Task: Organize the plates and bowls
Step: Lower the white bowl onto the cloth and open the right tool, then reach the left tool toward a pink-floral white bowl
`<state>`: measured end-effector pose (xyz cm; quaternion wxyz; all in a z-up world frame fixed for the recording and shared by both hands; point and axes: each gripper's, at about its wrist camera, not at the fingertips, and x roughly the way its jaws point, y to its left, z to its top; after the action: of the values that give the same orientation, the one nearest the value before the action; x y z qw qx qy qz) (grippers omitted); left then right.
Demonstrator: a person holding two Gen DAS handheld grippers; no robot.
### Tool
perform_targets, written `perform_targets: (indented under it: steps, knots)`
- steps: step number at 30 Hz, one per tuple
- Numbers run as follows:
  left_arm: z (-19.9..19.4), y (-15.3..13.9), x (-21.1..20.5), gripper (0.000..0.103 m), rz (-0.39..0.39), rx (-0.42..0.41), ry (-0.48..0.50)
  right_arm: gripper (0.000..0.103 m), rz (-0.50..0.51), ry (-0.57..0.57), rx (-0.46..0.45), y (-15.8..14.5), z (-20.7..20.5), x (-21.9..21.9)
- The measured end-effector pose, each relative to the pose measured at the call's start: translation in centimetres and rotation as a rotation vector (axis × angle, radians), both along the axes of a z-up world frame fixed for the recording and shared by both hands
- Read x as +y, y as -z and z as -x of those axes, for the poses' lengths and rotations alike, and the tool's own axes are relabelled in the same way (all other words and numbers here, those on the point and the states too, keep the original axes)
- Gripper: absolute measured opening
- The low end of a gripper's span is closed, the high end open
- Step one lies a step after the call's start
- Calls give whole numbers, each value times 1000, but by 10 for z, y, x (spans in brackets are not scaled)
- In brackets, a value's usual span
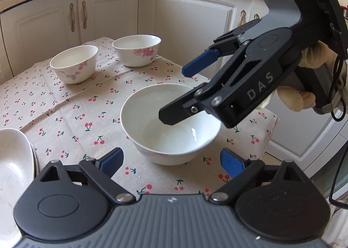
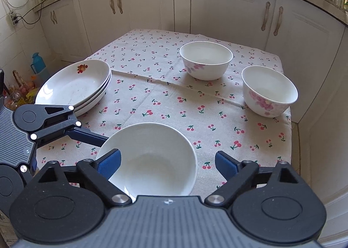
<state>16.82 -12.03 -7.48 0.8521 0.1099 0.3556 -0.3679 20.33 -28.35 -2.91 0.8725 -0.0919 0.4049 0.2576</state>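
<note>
Three white bowls [image 2: 152,161] and one stack of three plates [image 2: 74,84] on the tablecloth [image 2: 163,100].

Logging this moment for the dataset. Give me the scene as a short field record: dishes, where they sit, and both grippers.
surface: table with cherry-print cloth
near bowl: upright, empty, near edge of the table
far bowls: two, floral, upright, apart from each other
plates: stack at the table's left side
left gripper: open, near bowl ahead of its fingers
right gripper: open, one finger over the near bowl's inside
</note>
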Motion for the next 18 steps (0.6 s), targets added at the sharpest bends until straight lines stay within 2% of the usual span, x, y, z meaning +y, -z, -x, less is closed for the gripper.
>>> perform_targets:
  steps: [1, 12, 18]
  knots:
    - [1, -2, 2, 96, -1, 2, 1, 103, -6, 7, -8, -1, 1, -1]
    - [-5, -34, 22, 98, 17, -1, -21, 103, -24, 95, -160, -16, 15, -7]
    - [-21, -54, 25, 99, 10, -28, -31, 103, -66, 198, -179, -15, 10, -21]
